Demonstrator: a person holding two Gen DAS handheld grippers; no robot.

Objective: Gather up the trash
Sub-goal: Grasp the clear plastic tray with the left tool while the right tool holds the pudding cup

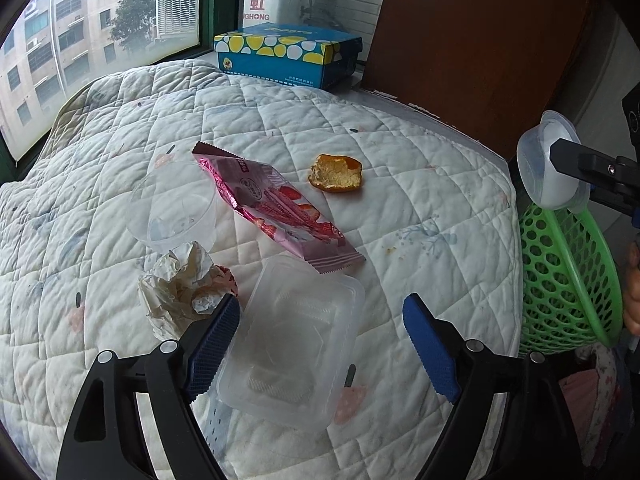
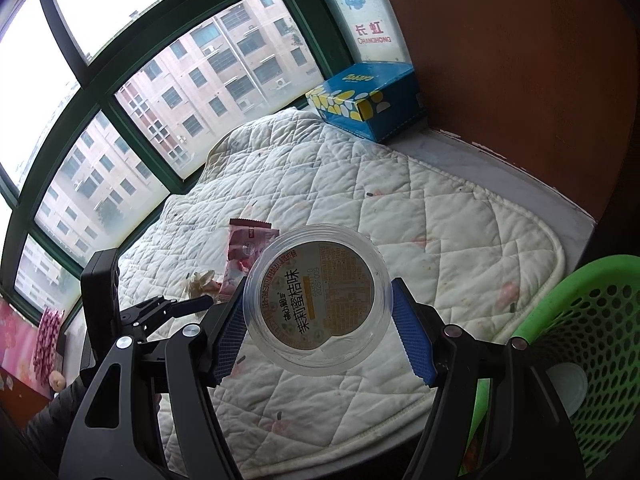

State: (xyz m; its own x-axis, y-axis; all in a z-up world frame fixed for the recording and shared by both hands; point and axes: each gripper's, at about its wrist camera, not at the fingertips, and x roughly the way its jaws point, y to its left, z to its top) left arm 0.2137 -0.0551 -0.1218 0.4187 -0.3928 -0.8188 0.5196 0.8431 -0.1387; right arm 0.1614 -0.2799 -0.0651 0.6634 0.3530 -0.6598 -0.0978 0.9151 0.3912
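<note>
Right gripper [image 2: 320, 326] jaws clamped on a clear plastic cup [image 2: 318, 300], round, orange printed label on its sealed face, held in the air above the quilted pad [image 2: 400, 208] and next to the green basket [image 2: 592, 320]. Cup sits squarely between both blue pads, touching each.

Left gripper [image 1: 322, 346] jaws wide apart, holding nothing, low over a clear rectangular tray [image 1: 292, 344]; tray lies between them, nearer the left-hand pad. Crumpled paper [image 1: 180, 284] just beside that pad. Pink snack wrapper [image 1: 276, 204], bitten bread piece [image 1: 336, 173], another clear cup [image 1: 172, 208] lie on the pad. Blue tissue box [image 1: 288, 54] on the windowsill.
</note>
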